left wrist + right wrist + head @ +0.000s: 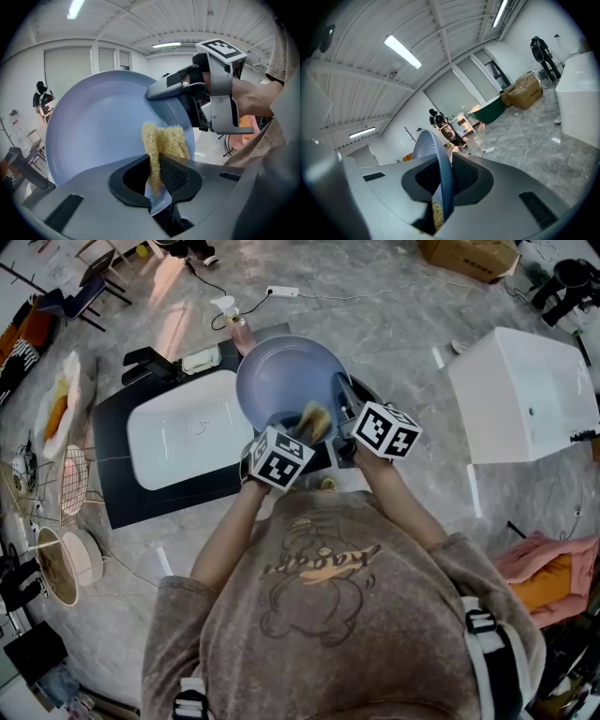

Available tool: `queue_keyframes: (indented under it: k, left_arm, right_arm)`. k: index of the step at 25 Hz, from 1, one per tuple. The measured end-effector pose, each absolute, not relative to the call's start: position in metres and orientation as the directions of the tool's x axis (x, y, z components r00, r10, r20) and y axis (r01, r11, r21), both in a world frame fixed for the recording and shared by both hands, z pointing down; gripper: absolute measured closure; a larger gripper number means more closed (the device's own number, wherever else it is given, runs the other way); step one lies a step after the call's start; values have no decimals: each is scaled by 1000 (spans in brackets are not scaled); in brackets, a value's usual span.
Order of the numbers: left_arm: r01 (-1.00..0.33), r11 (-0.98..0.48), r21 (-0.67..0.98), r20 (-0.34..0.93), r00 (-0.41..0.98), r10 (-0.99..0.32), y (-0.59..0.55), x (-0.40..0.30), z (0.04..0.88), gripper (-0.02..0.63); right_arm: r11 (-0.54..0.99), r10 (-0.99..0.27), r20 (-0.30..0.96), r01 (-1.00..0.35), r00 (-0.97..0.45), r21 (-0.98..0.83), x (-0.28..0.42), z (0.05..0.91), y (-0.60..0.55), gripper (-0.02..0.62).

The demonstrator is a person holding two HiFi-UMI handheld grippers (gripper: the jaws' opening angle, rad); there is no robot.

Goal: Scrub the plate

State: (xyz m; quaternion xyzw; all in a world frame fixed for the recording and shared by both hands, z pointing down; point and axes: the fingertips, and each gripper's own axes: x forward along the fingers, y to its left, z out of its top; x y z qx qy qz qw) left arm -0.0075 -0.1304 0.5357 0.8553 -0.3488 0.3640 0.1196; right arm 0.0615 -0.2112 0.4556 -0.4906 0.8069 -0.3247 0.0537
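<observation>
**Head view:** blue plate (281,376) held up, tilted, over white sink (183,442) set in black tabletop (112,498). Right claw (341,395) on plate rim. Left claw (302,430) w/ yellow scrub pad (316,418) at plate's near part.

**Left gripper view:** claw pinched on pad; pad touches plate face.

**Right gripper view:** claw narrow, clamped on plate rim, plate seen edge-on.

**Handling (est.):** plate stiff, prob. breakable, slick if wet; grip at rim. Pad soft, light; hold by one end.

A black counter (117,474) holds a white sink (183,442); along its far edge stand a black faucet (150,364), a white dish (202,359) and a pump bottle (236,326).
</observation>
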Motion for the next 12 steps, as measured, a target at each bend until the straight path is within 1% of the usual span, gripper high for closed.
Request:
queue_keyframes:
  k: [7,12]
  left_arm:
    - [-686,-728,-17,692,517,-504,-135,-5,528,543]
    - [-699,-713,-55,684,494,-537,-139,-8,521,543]
  right_arm:
    - [316,-824,217,-742,-523,-591,59,453,-212,554]
    - [321,-822,220,-746,-525,-583,54,452,-212,555]
